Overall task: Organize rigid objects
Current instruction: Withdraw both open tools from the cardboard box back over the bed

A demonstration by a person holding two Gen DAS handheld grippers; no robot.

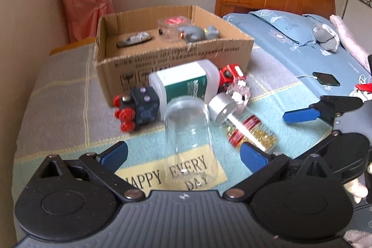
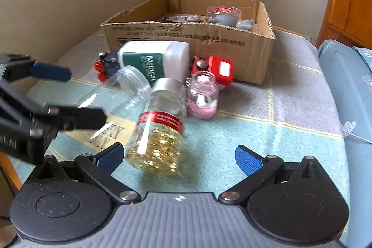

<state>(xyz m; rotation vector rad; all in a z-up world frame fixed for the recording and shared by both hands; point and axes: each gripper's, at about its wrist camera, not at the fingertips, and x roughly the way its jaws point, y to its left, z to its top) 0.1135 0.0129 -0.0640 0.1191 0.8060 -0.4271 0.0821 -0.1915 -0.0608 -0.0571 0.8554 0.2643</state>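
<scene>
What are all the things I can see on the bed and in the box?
Brown cardboard box: 1, at the back of the mat.
Clear round tub with red label: 1, in box.
Grey toy animals: 2, in box.
White medical bottle with green label: 1, lying before box.
Dark toy train with red wheels: 1, left.
Red toy vehicle: 1, by box.
Pink glass jar: 1, middle.
Empty clear jar: 1, on its side.
Silver-capped jar of yellow capsules: 1, on its side.
Left gripper: open.
Right gripper: open.
</scene>
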